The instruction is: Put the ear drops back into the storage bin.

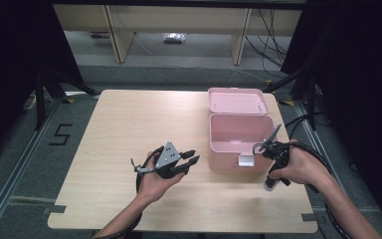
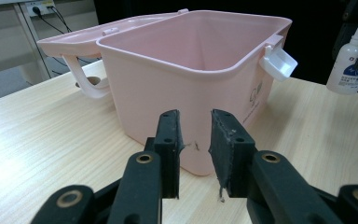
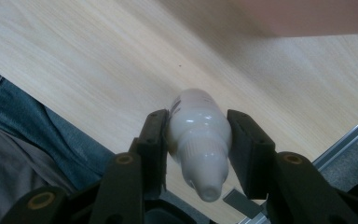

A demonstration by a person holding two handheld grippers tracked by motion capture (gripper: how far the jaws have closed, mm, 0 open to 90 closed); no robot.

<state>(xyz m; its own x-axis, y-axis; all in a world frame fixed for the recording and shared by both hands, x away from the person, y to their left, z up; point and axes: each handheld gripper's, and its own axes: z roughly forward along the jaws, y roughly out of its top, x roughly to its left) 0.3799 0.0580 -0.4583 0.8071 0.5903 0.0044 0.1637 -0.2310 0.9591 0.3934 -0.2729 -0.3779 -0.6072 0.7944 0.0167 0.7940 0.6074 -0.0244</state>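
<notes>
Bottle (image 3: 199, 135) clamped in right gripper (image 1: 272, 175), near-right of open pink box (image 1: 236, 137) on bench (image 1: 129, 129). Left gripper (image 1: 191, 160) half open w/ nothing betw. jaws, left of box. Lift above rim, move over cavity, lower before releasing.

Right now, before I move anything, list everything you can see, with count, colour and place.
Box: one, pink, open and empty, on the right half of the table.
Lid: one, pink, swung back behind the box.
Latch: one, white, on the box's near wall.
Bottle: one, white, lifted off the table beside the box's near right corner, nozzle toward the camera.
Table: one, light wood.
Floor marking "5": one, black, left of the table.
Left hand-held gripper: one, black, jaws apart with nothing between them, pointing at the box.
Right hand-held gripper: one, black, clamped on the bottle.
</notes>
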